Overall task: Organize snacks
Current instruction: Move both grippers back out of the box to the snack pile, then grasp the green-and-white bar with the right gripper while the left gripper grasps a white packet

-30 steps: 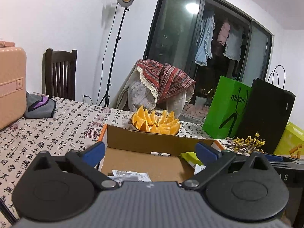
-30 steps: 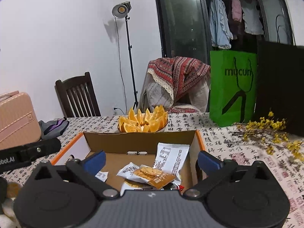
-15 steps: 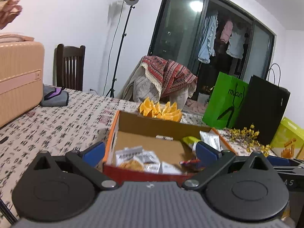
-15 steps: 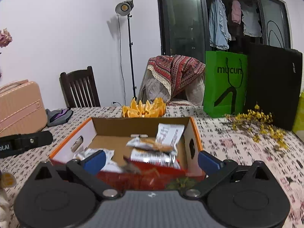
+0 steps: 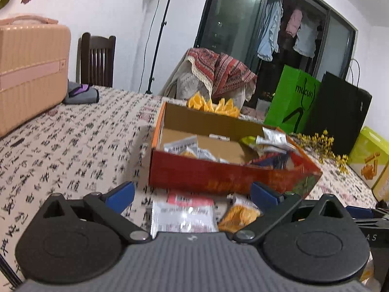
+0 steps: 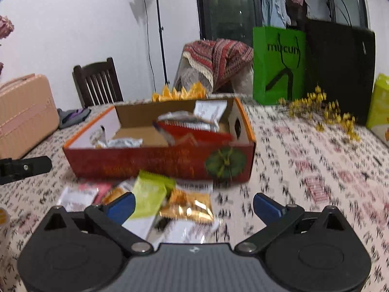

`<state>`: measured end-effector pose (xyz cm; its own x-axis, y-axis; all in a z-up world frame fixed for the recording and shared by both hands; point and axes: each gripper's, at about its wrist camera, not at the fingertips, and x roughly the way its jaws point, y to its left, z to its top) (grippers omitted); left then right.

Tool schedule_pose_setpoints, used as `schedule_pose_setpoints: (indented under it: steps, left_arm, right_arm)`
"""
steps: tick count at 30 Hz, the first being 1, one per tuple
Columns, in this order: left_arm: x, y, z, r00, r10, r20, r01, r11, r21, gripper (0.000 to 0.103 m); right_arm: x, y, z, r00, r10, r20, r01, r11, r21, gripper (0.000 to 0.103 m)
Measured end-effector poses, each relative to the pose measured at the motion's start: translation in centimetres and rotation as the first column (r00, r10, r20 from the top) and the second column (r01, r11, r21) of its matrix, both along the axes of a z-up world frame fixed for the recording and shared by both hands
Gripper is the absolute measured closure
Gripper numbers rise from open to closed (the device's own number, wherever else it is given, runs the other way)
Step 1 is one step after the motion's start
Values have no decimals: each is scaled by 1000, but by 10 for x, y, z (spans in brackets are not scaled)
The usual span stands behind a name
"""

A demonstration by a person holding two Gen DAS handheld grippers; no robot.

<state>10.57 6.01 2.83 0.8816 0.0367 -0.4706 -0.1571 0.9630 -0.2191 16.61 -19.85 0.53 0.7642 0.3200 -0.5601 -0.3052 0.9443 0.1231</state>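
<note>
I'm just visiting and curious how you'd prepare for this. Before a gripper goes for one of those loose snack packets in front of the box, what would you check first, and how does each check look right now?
1. Right gripper open and empty: ok.
2. Left gripper open and empty: ok.
3. Loose packets within view: ok; a green packet and a gold packet lie on the tablecloth before the right gripper.
4. Green packet free to lift: cannot tell; it overlaps neighbouring packets and the picture is blurred.
5. Room in the cardboard box: ok, bare floor shows near its left side.
6. Grippers clear of each other: ok, the left one sits off at the right view's left edge.
</note>
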Motion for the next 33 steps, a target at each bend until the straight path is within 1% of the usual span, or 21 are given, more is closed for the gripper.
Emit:
schedule_pose_setpoints:
  steps: [3,6,8,10,13,15,17,18,21,22,25,28,33]
  left_arm:
    - [-2,-1,-10,1000,-13,-21,13,1000,2,0]
    - [-3,-1,-18,999,-19,-41,18,1000,-1,0]
    - [-5,0,-22,999,-19,-44,19,1000,3,0]
    - [-7,2,-24,999,-18,-47,18,1000,7,0]
    - [-11,7,-25,998,-14,-54,14,1000,11,0]
    - [-13,12,-28,998,-9,-58,9,1000,0,0]
    - [-15,16,-29,998,-12,-56,11,1000,-15,0]
    - [-16,18,-30,998,-10,-56,9,1000,-16,0]
    - [-18,21,-31,998,-9,-58,8,1000,-13,0]
    - [-18,21,-31,998,-8,-60,7,1000,-11,0]
    - [-19,22,-31,998,-13,-55,12,1000,-18,0]
    - [-17,21,-32,998,-20,-58,18,1000,-20,0]
    - [-7,13,-37,996,-35,-85,35,999,-7,0]
  right_arm:
    - [-3,1,-10,1000,-1,-27,1,1000,3,0]
    - [-6,8,-16,999,20,-39,-20,1000,8,0]
    - [-9,14,-18,999,38,-36,-37,999,10,3]
    - [-10,22,-18,998,47,-36,-47,999,11,19]
    - [-9,33,-18,997,69,-40,-68,997,23,31]
    - [-10,40,-19,994,99,-36,-97,994,44,32]
    - [-10,47,-21,993,111,-44,-110,993,42,40]
    - [-9,52,-22,992,113,-51,-111,993,30,48]
    - [-7,61,-26,990,119,-76,-117,993,25,54]
    - [-7,62,-28,990,116,-76,-114,993,30,59]
    - [-10,60,-28,993,100,-56,-97,994,44,66]
    - [-16,53,-22,996,86,-23,-85,995,54,67]
    - [-21,37,-13,998,59,19,-60,995,83,67]
